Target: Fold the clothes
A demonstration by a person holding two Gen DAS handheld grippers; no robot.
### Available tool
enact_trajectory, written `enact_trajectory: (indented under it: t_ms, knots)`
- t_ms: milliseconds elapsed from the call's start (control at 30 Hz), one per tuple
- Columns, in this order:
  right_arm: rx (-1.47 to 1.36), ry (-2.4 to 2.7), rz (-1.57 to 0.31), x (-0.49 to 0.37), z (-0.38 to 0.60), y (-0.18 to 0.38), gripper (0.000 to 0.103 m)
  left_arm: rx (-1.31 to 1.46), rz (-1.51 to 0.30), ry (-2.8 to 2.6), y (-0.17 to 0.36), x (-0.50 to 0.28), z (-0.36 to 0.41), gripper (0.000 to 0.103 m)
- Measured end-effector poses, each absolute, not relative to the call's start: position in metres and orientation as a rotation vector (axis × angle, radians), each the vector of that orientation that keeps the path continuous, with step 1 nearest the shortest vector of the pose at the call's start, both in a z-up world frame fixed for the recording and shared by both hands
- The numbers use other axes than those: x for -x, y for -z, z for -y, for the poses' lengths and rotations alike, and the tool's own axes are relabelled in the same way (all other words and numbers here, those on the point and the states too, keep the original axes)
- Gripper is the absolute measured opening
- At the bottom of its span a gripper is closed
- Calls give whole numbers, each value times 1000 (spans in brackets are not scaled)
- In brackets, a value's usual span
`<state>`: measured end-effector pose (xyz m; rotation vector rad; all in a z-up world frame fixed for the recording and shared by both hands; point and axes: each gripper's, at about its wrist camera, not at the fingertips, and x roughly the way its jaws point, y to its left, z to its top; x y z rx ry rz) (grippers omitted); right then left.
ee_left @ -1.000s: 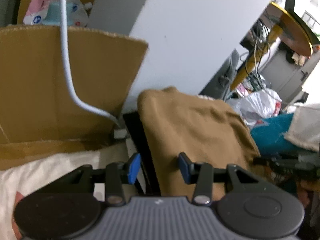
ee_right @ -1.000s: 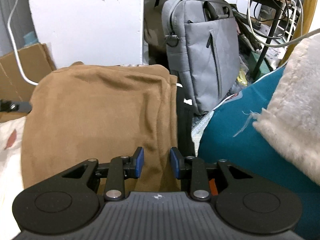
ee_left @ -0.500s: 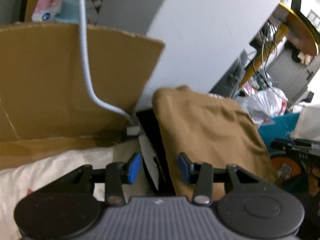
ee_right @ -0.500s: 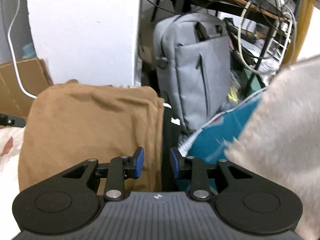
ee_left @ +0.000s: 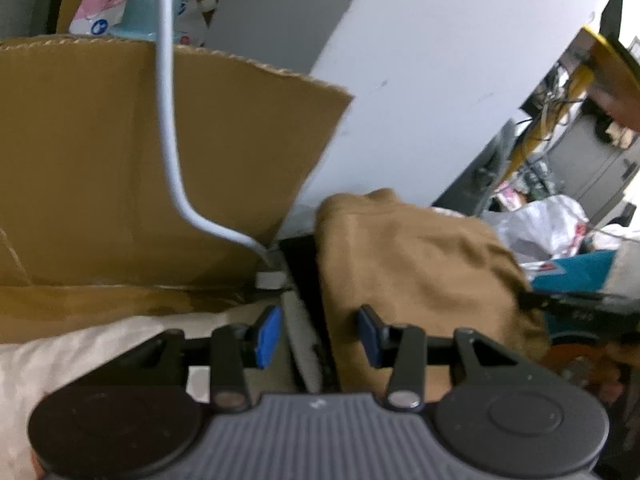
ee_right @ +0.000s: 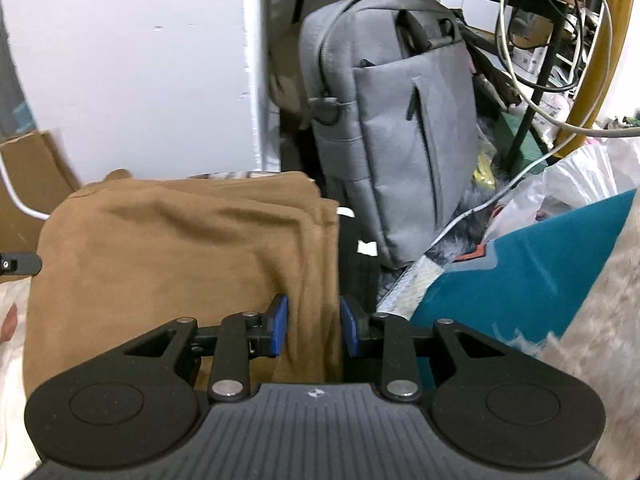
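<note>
A folded brown garment (ee_left: 416, 264) (ee_right: 180, 264) lies on a dark flat item (ee_left: 304, 268) on the cream bedding (ee_left: 100, 348). My left gripper (ee_left: 318, 336) hovers open over the garment's left edge, with bedding, the dark item and brown cloth showing in the gap. Over the right edge my right gripper (ee_right: 313, 326) is also open, its blue pads (ee_right: 278, 324) either side of the stacked brown folds without pressing them. Each gripper's black tip shows at the edge of the other's view: the right one (ee_left: 580, 304), the left one (ee_right: 20, 266).
A cardboard box flap (ee_left: 140, 168) with a white cable (ee_left: 168, 120) stands left of the garment, against a white wall (ee_right: 140, 72). A grey laptop bag (ee_right: 396, 120) leans behind the right edge. Teal fabric (ee_right: 520, 272), fluffy cream cloth (ee_right: 608, 320) and plastic bags (ee_right: 580, 184) crowd the right.
In the left view the garment has slid rightward, leaving its left edge between the pads. In the right view the fluffy cream cloth drew back to the frame's edge and the bag looms closer.
</note>
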<state>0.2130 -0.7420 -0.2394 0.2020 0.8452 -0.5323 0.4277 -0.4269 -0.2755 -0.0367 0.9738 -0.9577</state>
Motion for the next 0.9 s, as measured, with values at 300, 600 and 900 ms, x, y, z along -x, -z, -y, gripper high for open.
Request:
enact_trajectory:
  t_ms: [300, 600, 900]
  knots:
    - [-178, 539, -790, -200, 731, 217, 32, 59, -954, 881, 263, -436, 413, 44]
    - [-169, 471, -814, -187, 710, 206, 33, 38, -952, 994, 248, -403, 426, 44]
    - [-121, 387, -901, -153, 682, 214, 33, -62, -1001, 1103, 271, -365, 413, 44]
